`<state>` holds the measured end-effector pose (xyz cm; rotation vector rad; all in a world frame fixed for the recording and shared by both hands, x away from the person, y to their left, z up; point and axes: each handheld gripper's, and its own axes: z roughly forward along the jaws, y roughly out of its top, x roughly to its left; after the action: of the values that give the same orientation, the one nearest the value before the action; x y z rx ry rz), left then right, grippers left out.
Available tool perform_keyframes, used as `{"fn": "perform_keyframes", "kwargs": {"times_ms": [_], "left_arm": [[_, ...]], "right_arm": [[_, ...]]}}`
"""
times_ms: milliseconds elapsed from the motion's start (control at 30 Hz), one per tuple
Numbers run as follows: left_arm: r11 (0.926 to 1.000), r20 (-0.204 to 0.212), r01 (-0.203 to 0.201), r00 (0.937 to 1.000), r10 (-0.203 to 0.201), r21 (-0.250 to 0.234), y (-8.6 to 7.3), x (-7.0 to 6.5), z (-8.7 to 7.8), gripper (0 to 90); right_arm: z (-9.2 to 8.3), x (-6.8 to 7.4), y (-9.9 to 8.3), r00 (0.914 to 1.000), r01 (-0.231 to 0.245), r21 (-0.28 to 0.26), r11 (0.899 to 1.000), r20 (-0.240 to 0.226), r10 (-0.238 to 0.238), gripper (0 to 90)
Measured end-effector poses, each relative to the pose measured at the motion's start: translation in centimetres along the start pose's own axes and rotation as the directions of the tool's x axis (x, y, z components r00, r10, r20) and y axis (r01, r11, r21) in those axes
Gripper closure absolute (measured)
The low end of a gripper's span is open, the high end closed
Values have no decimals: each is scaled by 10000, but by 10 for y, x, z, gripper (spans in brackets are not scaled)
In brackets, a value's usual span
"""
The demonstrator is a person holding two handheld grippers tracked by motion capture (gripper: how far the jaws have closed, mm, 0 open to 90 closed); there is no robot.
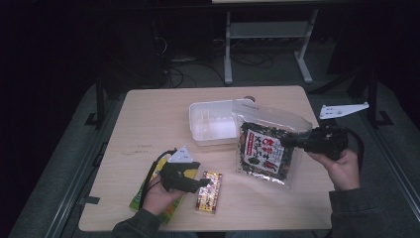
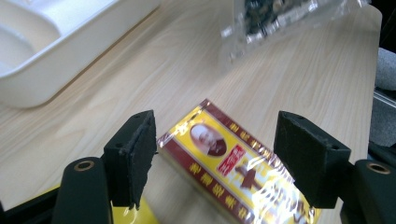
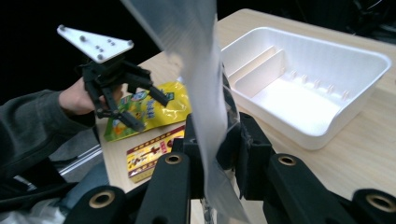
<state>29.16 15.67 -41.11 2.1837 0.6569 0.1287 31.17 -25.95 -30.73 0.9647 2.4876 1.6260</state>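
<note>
Forearms enter frame bottom in the high view. Table (image 1: 148, 119) first; white tray (image 1: 210, 121) at centre sits empty (divider inside), so nothing's packed yet. Right gripper (image 1: 292, 141) pinches the seaweed snack bag (image 1: 265, 151) off the table, mid-right. Left gripper (image 1: 200, 183), jaws wide w/ nothing held, hovers by the red-yellow box (image 1: 209, 191); yellow-green packet (image 3: 144, 109) lower left.

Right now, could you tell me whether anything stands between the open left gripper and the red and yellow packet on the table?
Nothing visible does. The left gripper has its open jaws on either side of the red and yellow packet, with no other thing between them.
</note>
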Motion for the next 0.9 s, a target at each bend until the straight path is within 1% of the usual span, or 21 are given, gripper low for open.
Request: {"fn": "perform_keyframes", "kwargs": {"times_ms": [33, 67, 167, 200, 233, 267, 333, 367, 500, 533, 600, 633, 667, 700, 767, 800, 833, 867, 900], "left_arm": [[10000, 0, 0, 10000, 0, 0, 0, 0, 0, 290], [10000, -78, 58, 10000, -58, 4, -4, 1, -5, 287], [10000, -159, 80, 9998, -81, -6, -8, 3, -9, 284], [9999, -215, 140, 9997, -141, -46, -11, 4, -13, 283], [9999, -215, 140, 9997, -141, -46, -11, 4, -13, 282], [9998, -266, 175, 9995, -176, -32, -15, 5, -17, 281], [9999, -331, 149, 9993, -149, -10, -17, 6, -19, 280], [9998, -348, 220, 9992, -221, -31, -20, 6, -21, 279], [9998, -473, 218, 9986, -217, 22, -25, 8, -26, 275], [9996, -561, 267, 9981, -264, 49, -29, 9, -28, 274], [9995, -594, 306, 9978, -304, 20, -31, 10, -30, 273], [9992, -629, 398, 9972, -398, -8, -35, 11, -32, 271], [9992, -629, 398, 9972, -398, -8, -35, 11, -32, 271], [9988, -647, 479, 9967, -481, -46, -37, 13, -33, 271], [9987, -668, 515, 9964, -517, -52, -40, 15, -35, 269], [9981, -658, 608, 9959, -614, -110, -41, 17, -36, 268], [9981, -658, 608, 9959, -614, -110, -41, 17, -36, 267], [9980, -677, 628, 9957, -634, -114, -43, 18, -37, 265], [9980, -677, 628, 9957, -634, -114, -43, 18, -37, 264]], "right_arm": [[0, 0, 0, 10000, 0, 0, 10000, 0, 0, 761], [0, -1, 4, 9999, 26, -64, 10000, 126, -26, 761], [0, -1, 6, 9998, 11, -115, 9999, 193, -9, 761], [0, -2, 9, 9996, 4, -147, 9999, 265, -1, 761], [0, -2, 9, 9996, 4, -147, 9999, 265, -1, 761], [1, -3, 12, 9992, 78, -134, 9999, 385, -73, 761], [1, -3, 13, 9990, 101, -144, 9998, 433, -95, 761], [2, -5, 16, 9984, 168, -154, 9997, 536, -160, 762], [3, -6, 23, 9977, 230, -245, 9994, 649, -213, 761], [4, -8, 29, 9967, 324, -275, 9991, 748, -302, 761], [4, -8, 31, 9963, 377, -305, 9988, 782, -352, 762], [5, -9, 38, 9949, 490, -398, 9980, 896, -452, 762], [5, -9, 38, 9949, 490, -398, 9980, 896, -452, 762], [5, -10, 41, 9943, 532, -445, 9976, 952, -487, 762], [7, -11, 49, 9926, 663, -536, 9964, 1049, -604, 762], [9, -12, 57, 9912, 773, -603, 9952, 1122, -702, 762], [9, -12, 57, 9912, 773, -603, 9952, 1122, -702, 762], [15, -15, 64, 9898, 877, -634, 9941, 1179, -798, 762], [15, -15, 64, 9898, 877, -634, 9941, 1179, -798, 762]]}}
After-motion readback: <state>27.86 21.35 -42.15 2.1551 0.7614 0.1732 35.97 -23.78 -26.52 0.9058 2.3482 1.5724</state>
